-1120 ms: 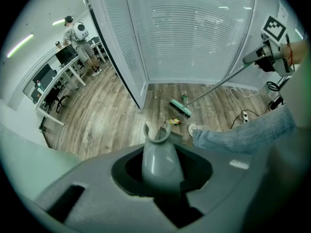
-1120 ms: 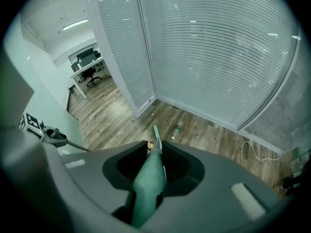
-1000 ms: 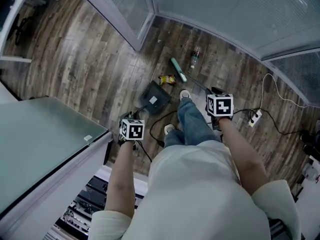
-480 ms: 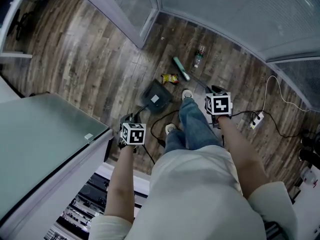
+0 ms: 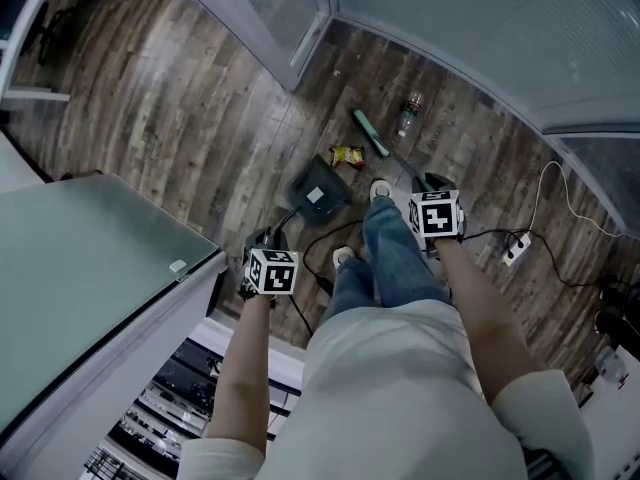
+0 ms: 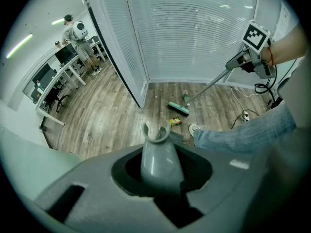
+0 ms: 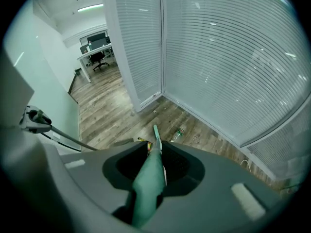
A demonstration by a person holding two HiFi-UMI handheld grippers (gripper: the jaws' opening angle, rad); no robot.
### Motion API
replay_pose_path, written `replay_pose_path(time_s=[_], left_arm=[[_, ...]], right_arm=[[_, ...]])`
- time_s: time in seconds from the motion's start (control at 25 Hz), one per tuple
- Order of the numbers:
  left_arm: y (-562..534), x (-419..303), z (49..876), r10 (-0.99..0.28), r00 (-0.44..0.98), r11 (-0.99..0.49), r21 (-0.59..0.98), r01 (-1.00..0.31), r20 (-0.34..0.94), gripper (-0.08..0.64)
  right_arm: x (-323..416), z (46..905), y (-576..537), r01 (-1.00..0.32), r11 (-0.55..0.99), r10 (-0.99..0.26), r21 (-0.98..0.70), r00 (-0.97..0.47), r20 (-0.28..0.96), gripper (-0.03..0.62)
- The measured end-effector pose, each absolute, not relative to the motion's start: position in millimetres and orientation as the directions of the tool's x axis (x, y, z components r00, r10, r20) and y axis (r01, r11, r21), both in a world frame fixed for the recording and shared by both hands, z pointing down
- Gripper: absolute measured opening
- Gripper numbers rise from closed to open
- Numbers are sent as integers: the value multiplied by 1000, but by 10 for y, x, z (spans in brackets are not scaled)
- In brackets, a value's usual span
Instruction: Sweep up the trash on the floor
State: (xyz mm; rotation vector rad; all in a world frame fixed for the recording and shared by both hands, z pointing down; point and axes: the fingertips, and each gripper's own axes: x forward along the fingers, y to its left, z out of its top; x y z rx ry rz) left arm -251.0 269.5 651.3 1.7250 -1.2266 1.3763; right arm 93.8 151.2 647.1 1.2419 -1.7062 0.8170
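Fingers of the left gripper are clamping the grey dustpan handle; the dustpan is sitting on the wooden floor near the person's shoe. Fingers of the right gripper are grasping the green broom handle. The broom head is lying between the yellow wrapper and the bottle.

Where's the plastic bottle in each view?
Head view: bottle upper centre, right of the broom head.
Left gripper view: bottle mid-frame, just past the broom head.
Right gripper view: bottle centre, right of the broom head.
Shared landmark: the green broom head beside it.
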Motion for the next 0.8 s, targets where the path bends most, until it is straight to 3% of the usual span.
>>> replay_pose_path(time_s=[0.8], left_arm=[[2695,-2506,6507,-290,28,-386,-90,-918,957,94]], right_arm=[[515,6472,1771,-867,498,-339,5,-190,921,101]])
